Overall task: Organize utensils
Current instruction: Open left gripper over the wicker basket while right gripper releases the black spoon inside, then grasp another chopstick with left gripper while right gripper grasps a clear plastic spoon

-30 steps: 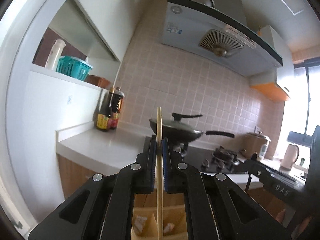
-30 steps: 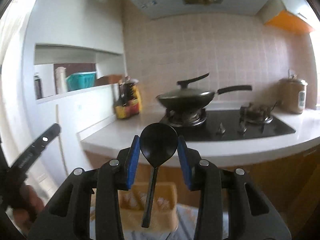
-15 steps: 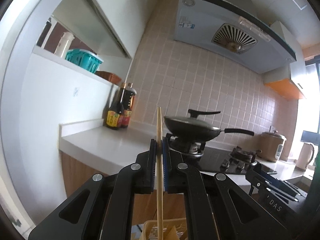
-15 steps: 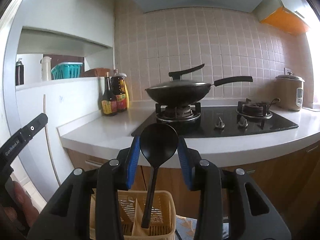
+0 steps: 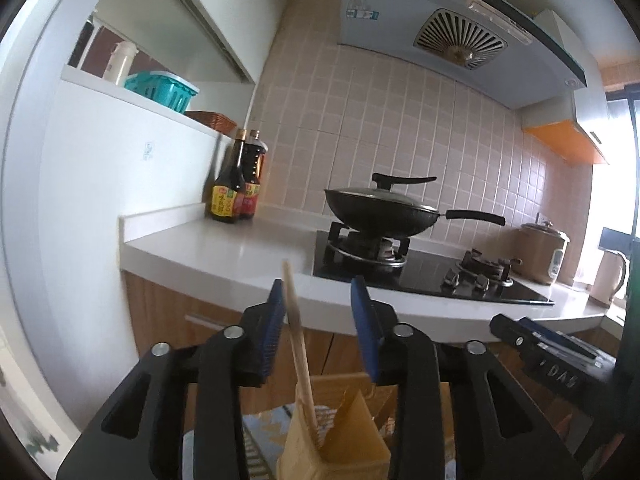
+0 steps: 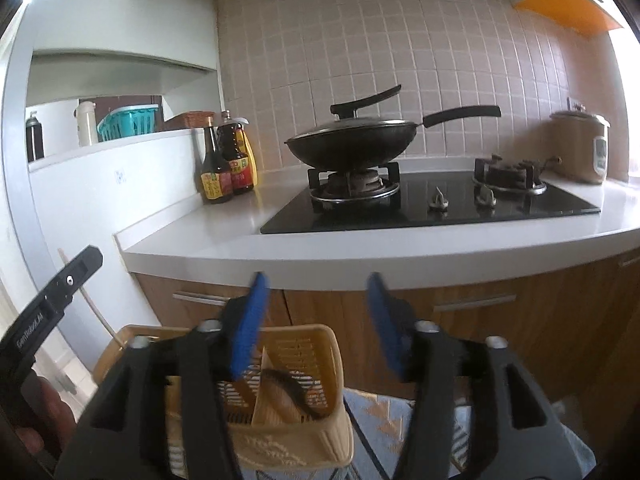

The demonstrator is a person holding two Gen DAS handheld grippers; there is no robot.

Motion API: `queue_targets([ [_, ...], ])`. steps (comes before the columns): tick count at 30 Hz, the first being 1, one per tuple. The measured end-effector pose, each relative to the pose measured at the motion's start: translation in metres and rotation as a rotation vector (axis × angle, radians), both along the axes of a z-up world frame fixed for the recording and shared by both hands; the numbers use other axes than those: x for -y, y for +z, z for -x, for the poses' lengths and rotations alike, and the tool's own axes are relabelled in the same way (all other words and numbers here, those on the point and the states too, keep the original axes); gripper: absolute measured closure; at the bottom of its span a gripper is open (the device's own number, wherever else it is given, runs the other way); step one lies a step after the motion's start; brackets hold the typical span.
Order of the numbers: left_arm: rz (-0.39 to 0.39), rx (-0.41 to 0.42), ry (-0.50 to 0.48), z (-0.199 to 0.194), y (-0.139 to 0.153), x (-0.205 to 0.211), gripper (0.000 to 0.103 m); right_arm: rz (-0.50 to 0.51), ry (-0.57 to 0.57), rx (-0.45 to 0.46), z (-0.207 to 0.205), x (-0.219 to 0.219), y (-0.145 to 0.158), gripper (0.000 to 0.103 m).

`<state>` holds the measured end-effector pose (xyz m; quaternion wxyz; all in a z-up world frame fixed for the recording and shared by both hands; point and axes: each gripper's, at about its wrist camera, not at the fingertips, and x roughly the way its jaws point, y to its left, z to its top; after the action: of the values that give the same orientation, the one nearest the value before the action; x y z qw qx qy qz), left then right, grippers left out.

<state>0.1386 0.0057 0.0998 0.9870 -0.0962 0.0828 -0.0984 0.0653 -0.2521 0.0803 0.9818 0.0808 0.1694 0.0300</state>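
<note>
Behind us runs a white counter [image 6: 360, 248] carrying a lidded wok [image 6: 352, 144] on the stove and two sauce bottles [image 6: 224, 168] at ten o'clock. Below, at six o'clock, our yellow utensil basket [image 6: 320, 424] holds a black spoon [image 6: 288, 392]. Our left gripper [image 5: 320, 308] is opening, a wooden chopstick [image 5: 298, 344] leaning free into the basket. Our right gripper [image 6: 316, 312] is opening too, nothing between its pads.

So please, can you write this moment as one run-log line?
left tool: opening, chopstick between, lower end in yellow basket | right tool: opening, nothing between | black spoon: in basket
</note>
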Motion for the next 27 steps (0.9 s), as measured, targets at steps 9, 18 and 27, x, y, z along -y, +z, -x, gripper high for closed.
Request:
queue_targets([
  [9,0.025,-0.087,-0.062,0.048,0.032,-0.028,0.066,-0.006,0.001,-0.011,0.047,0.014,0.042,0.047],
  [18,-0.016,-0.351,-0.175,0.078,0.047,-0.042,0.061,0.066,0.073,-0.196,0.082,0.011,0.070,0.047],
  [27,-0.096,-0.891,-0.336,0.065,-0.073,-0.032,0.064,0.034,0.250,-0.700,0.073,-0.007,-0.018,0.047],
])
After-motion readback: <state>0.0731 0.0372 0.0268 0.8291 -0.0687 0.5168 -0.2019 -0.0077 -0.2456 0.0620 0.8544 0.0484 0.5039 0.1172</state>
